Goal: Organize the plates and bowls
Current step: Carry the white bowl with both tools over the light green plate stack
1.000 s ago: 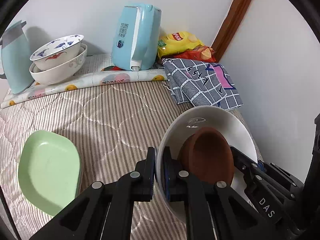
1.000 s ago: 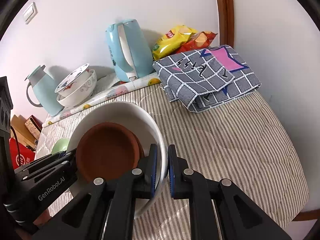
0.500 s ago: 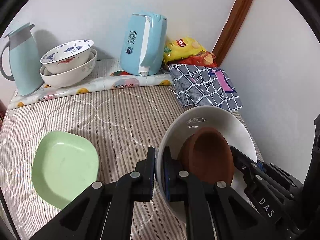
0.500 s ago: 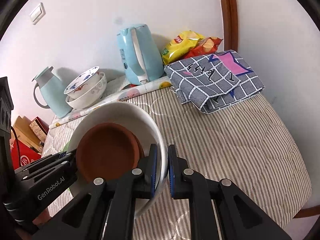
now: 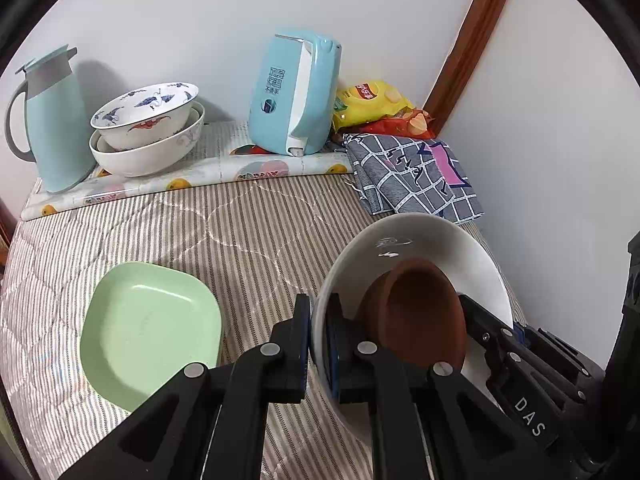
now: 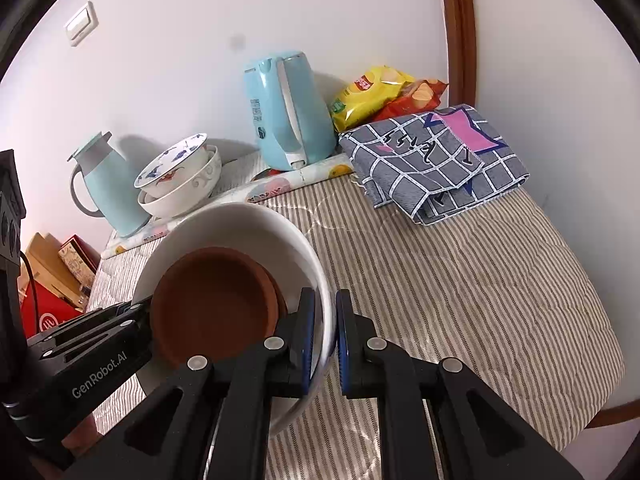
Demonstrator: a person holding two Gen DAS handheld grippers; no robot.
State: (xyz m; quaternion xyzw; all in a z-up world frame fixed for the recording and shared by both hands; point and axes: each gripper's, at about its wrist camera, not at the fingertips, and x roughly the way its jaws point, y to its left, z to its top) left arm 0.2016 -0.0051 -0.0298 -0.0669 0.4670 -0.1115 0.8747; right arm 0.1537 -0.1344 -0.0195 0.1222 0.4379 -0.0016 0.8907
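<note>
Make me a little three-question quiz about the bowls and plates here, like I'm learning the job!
1. True or false: the brown bowl sits inside the big white bowl.
2. Which is clamped on the white bowl's rim? A) only the left hand-held gripper B) only the right hand-held gripper C) both
3. Fill in: the green plate lies on the striped ____.

Key: 1 true; 2 C, one on each side of the rim; 3 quilt.
</note>
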